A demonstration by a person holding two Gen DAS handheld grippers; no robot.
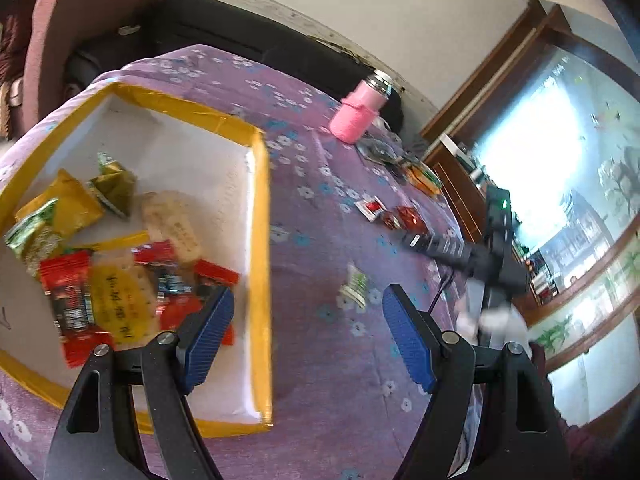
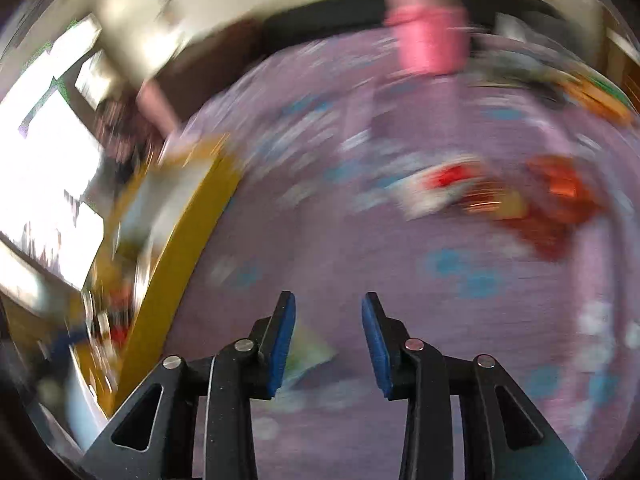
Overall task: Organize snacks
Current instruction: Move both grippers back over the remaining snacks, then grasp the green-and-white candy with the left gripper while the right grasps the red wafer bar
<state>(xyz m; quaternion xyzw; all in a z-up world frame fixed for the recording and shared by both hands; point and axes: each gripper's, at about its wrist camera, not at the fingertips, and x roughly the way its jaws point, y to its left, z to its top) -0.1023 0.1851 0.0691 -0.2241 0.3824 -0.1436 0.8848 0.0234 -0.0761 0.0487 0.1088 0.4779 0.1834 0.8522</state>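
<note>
**Snacks half sorted, both tongs empty**

Tablecloth (image 1: 320,216) first: purple, little white and blue flowers, it fills everything under both tongs. Next biggest is the yellow-rimmed box (image 1: 262,216) with a white floor, sitting under the left gripper (image 1: 308,312); that gripper's left pad hangs over the box's near corner and its right pad over bare cloth, jaws spread wide with nothing between them. Inside the box, ahead and left of that pad, is a pile of snack packets (image 1: 100,260), red, yellow and green ones. Beyond the left gripper's right pad stands a pink bottle (image 1: 358,114) with a metal cap, far side of the cloth. Closer in, a few red candies (image 1: 390,214) lie loose, and a small green-white packet (image 1: 354,286) sits just ahead of the right pad.

The right gripper (image 2: 328,312) view is badly smeared. Its jaws stand partly apart, pinching nothing; the green-white packet (image 2: 310,354) lies on the cloth below them.
</note>
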